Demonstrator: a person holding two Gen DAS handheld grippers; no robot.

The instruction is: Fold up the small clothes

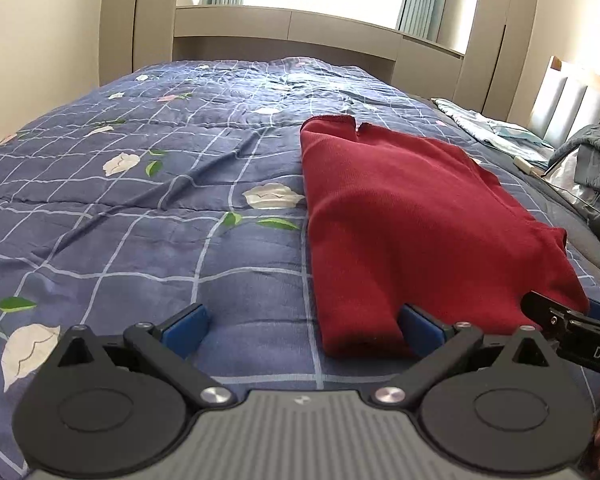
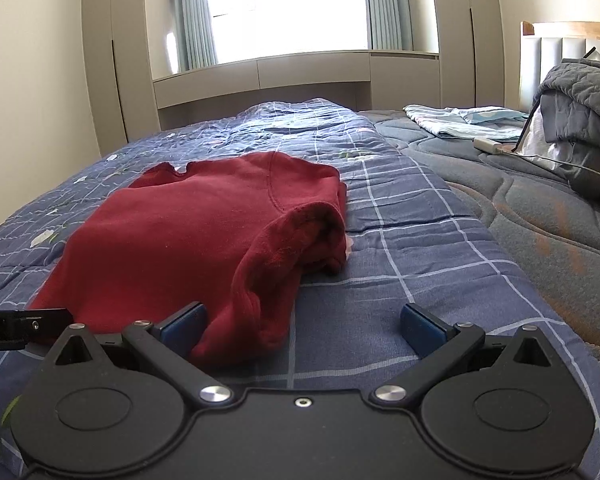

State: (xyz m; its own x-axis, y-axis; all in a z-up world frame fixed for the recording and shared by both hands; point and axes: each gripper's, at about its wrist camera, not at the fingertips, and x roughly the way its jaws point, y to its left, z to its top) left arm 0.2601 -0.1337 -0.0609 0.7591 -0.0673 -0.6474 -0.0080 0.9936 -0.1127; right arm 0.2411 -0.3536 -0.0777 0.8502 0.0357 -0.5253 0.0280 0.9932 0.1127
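Note:
A dark red garment [image 1: 412, 220] lies partly folded on the blue checked floral quilt [image 1: 140, 208]. It also shows in the right wrist view [image 2: 188, 232], with a bunched sleeve opening toward the right. My left gripper [image 1: 304, 330] is open, its right finger against the garment's near left corner. My right gripper [image 2: 304, 328] is open, its left finger touching the garment's near right edge. The right gripper's tip [image 1: 572, 328] shows at the garment's near right corner in the left wrist view.
A grey quilted blanket [image 2: 580, 120] is heaped at the right by the headboard [image 2: 572, 40]. Light blue folded cloth [image 2: 460, 120] and a white charger with cable [image 2: 486, 145] lie on the bare grey mattress [image 2: 540, 220]. Cabinets and a window stand beyond the bed.

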